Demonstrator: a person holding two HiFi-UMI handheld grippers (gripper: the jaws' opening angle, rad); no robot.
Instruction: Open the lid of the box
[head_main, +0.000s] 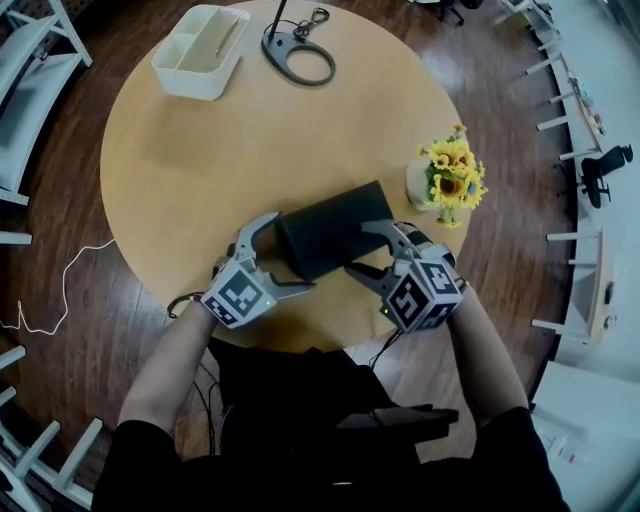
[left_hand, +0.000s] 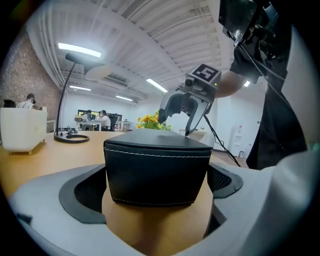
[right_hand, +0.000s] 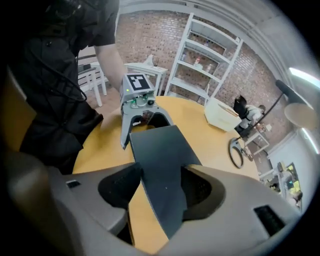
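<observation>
A black leather-look box with white stitching lies near the front edge of the round wooden table, and its lid looks closed. My left gripper straddles the box's left end. In the left gripper view the box fills the space between the pads, and I see no squeeze on it. My right gripper reaches steeply down over the right near corner. In the right gripper view the box's flat top runs between the open jaws, with bare wood showing beside the left pad.
At the table's far side stand a white plastic container and a black ring-shaped lamp base. A small vase of yellow flowers sits just right of the box. White chairs and shelving ring the table.
</observation>
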